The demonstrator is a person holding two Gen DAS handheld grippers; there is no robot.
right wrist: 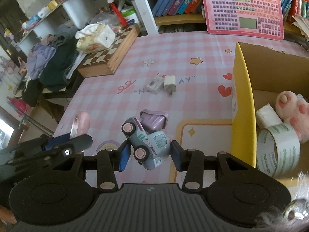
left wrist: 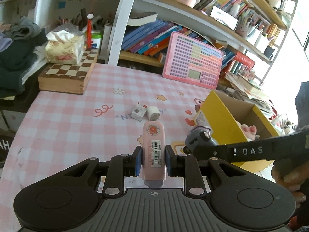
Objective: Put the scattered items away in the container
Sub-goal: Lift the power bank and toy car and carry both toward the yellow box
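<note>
Already in the box: a clear tape roll (right wrist: 278, 148), a white block (right wrist: 267, 117) and a pink plush paw (right wrist: 289, 108) lie in my yellow-walled cardboard box (right wrist: 244, 104), right of frame.
Left gripper (left wrist: 153, 159): I'm clamping a flat pink labelled case (left wrist: 154, 150), bottom centre.
Right gripper (right wrist: 150, 154): I'm gripping a pale blue toy truck with pink wheels (right wrist: 148, 142), just left of the box wall.
Left on the cloth: a white charger plug (right wrist: 170, 85) and a small white packet (right wrist: 154, 86), mid-frame on the pink checked tablecloth (right wrist: 108, 104).

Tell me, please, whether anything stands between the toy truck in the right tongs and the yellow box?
Only the box's own yellow near wall stands between them; the toy truck, held in the right tongs, sits just left of it and must clear that wall.
</note>
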